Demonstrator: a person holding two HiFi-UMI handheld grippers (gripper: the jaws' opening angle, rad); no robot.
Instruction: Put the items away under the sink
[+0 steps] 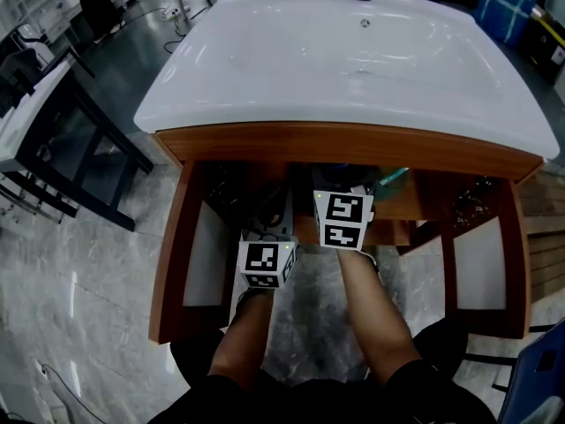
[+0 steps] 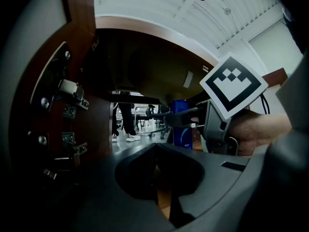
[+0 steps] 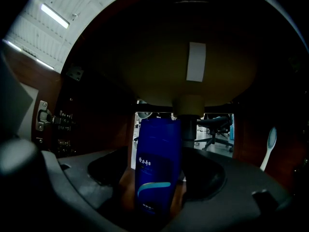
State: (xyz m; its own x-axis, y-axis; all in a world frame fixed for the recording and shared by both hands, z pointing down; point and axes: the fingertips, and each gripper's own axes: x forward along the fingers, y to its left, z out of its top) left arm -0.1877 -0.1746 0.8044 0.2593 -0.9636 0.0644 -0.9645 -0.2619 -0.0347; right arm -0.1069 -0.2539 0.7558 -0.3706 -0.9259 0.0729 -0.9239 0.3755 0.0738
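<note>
Under the white sink [image 1: 353, 60], inside the wooden cabinet [image 1: 168, 263], the basin's pale underside and its drain pipe [image 3: 189, 124] hung close behind the work. Door hinges [image 3: 46, 117] showed on the left wall and a white brush [image 3: 269, 149] at the right. The bottle [image 3: 157, 170] was tall and deep blue, with a light swoosh and small white print, and it stood upright. The right claw [image 3: 157, 202] pinched it low on both sides, just in front of the pipe. The left claw [image 2: 155, 175] was pressed together, holding nothing.
</note>
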